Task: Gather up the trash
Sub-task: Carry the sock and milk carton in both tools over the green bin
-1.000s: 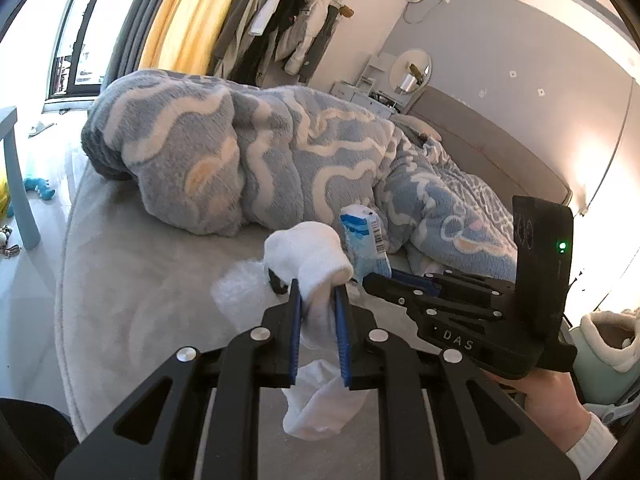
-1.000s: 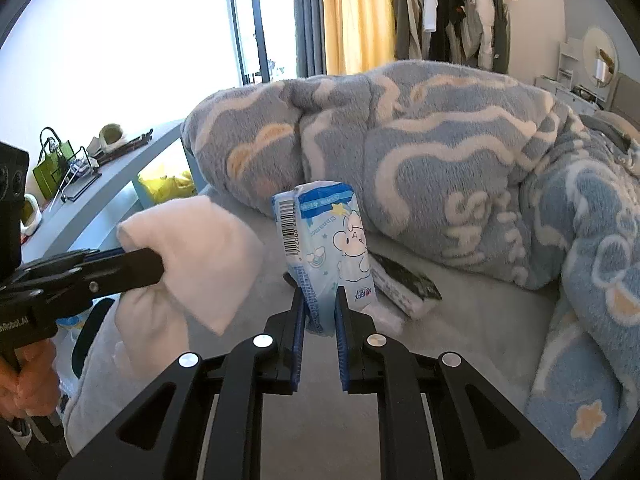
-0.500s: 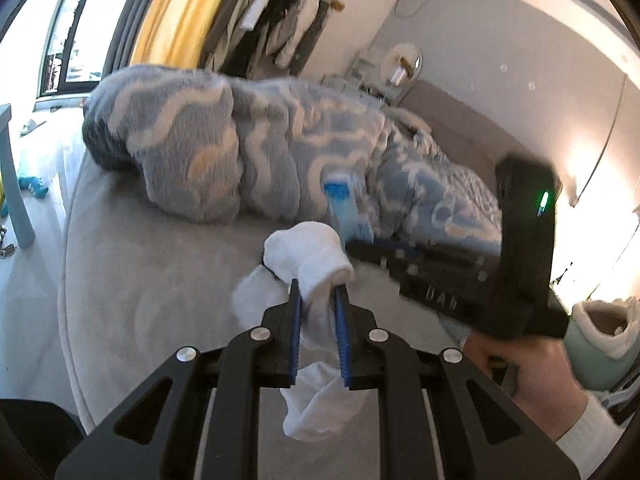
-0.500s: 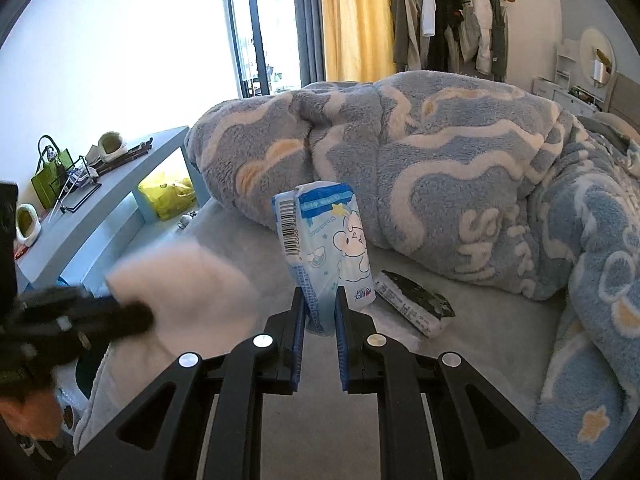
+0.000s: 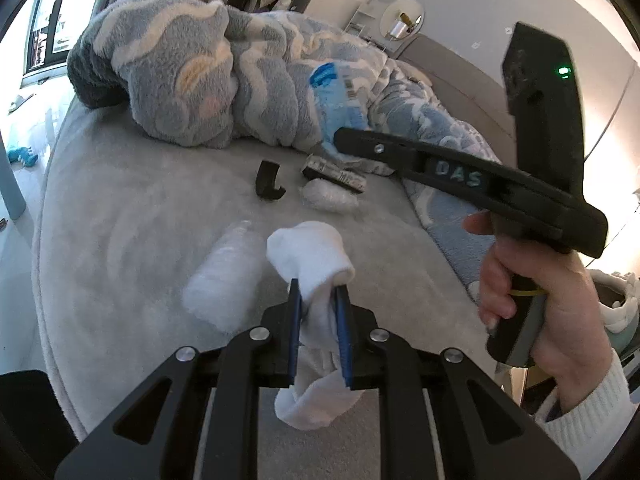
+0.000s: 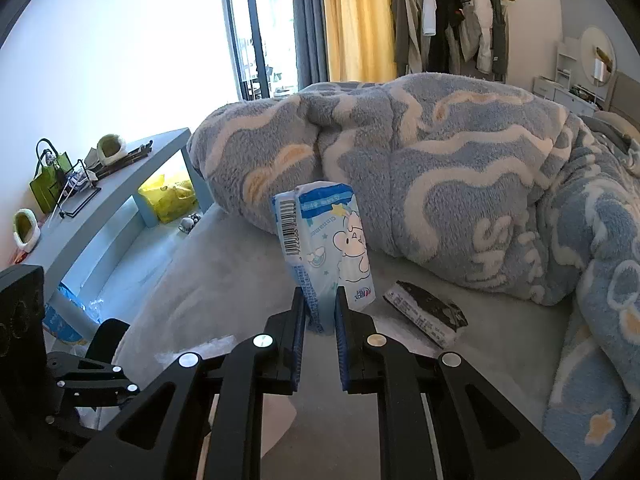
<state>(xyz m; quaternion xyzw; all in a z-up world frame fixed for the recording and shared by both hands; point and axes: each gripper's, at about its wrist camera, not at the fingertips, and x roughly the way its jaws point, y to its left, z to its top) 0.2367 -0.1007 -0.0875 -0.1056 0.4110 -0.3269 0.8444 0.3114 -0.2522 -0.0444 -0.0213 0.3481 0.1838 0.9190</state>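
My left gripper (image 5: 318,294) is shut on a crumpled white sock (image 5: 310,258) and holds it above the grey bed (image 5: 132,216). My right gripper (image 6: 320,300) is shut on a blue and white tissue pack (image 6: 326,240), held upright above the bed; the pack also shows in the left wrist view (image 5: 334,100). On the bed lie a black and white wrapper (image 6: 426,314), a white crumpled wad (image 5: 330,196), a clear plastic bag (image 5: 226,276) and a small black curved piece (image 5: 268,180).
A thick blue and white blanket (image 6: 440,168) is heaped across the back of the bed. A blue shelf (image 6: 100,200) with bags and slippers stands left of the bed. A clothes rack (image 6: 448,12) and a window are behind.
My left gripper has pulled back and up from the bed with the sock. My right gripper has risen with the tissue pack. More litter on the bed has come into view.
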